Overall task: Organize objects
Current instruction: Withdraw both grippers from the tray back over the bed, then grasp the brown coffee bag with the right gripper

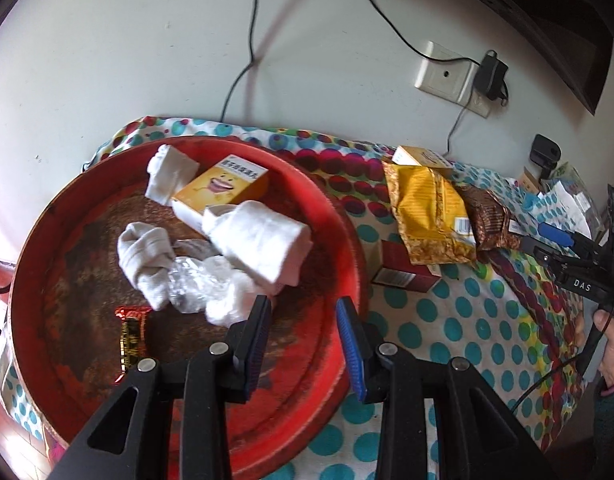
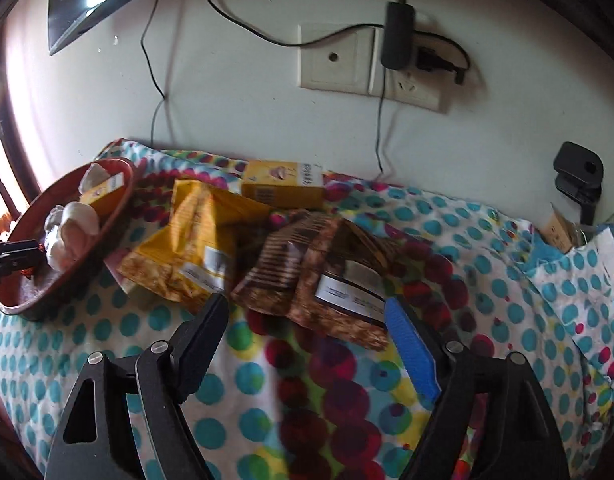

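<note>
Hovering low over the polka-dot cloth, the right gripper has its jaws spread wide with nothing between them. Just beyond its tips, at twelve o'clock, lies the brown snack bag, its long axis running roughly from ten to four o'clock, so I judge this hand the nearer one for picking it up. Touching the bag at about ten o'clock is the yellow snack bag, and behind both, at twelve o'clock near the wall, stands a yellow box.

Across the table, the left gripper hangs over the red tray, jaws part-way open and pinching nothing. Just past its tips at eleven o'clock sit a crumpled clear plastic wrapper and rolled white socks; farther on lies another yellow box with a smiling mouth.

Only the left view shows a red box tucked under the yellow bag and a red-gold candy wrapper at nine o'clock in the tray; the right view gives the tray only as a far sliver at ten o'clock
</note>
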`<action>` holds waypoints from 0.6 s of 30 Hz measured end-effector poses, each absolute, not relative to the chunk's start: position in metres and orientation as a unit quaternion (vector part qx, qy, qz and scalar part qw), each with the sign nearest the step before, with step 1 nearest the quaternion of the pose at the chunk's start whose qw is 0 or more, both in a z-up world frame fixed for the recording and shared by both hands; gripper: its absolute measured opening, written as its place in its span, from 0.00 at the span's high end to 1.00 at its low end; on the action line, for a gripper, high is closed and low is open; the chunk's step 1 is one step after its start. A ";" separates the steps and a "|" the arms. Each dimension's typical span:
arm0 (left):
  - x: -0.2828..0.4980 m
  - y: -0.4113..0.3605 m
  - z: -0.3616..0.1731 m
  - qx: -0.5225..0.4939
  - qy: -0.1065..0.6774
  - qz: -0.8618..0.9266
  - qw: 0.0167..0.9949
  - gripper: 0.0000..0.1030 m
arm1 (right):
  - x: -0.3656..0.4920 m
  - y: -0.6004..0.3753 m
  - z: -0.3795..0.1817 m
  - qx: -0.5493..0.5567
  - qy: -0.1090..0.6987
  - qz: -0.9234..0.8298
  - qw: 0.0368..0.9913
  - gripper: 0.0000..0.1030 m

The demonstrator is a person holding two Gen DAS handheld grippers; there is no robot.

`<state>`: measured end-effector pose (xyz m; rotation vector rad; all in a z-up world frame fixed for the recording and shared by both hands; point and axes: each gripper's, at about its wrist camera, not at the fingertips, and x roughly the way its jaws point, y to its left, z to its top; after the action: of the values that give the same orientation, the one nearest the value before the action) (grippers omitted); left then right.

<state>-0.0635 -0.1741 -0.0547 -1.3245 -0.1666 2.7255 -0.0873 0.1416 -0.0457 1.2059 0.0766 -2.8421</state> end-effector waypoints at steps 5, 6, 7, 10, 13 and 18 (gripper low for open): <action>-0.068 -0.143 -0.062 -0.445 -0.025 0.892 0.074 0.66 | -0.093 0.150 -0.059 0.399 -0.001 -0.917 0.024 0.14; -0.067 -0.138 -0.063 -0.445 -0.021 0.892 0.079 0.66 | -0.097 0.149 -0.060 0.397 -0.008 -0.917 0.023 0.12; -0.067 -0.134 -0.063 -0.445 -0.015 0.892 0.082 0.66 | -0.099 0.147 -0.061 0.393 -0.011 -0.919 0.017 0.11; -0.067 -0.121 -0.066 -0.444 0.004 0.892 0.086 0.64 | -0.115 0.135 -0.063 0.384 0.012 -0.923 -0.007 0.06; -0.066 -0.113 -0.066 -0.439 0.028 0.894 0.081 0.61 | -0.124 0.131 -0.065 0.382 0.028 -0.923 -0.017 0.05; -0.066 -0.109 -0.066 -0.434 0.029 0.895 0.096 0.60 | -0.145 0.126 -0.074 0.389 0.049 -0.920 -0.026 0.04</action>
<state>-0.0655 -0.1091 -0.0655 -1.2854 0.0855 2.6537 -0.1445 0.1262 -0.0736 1.2428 0.1555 -2.9375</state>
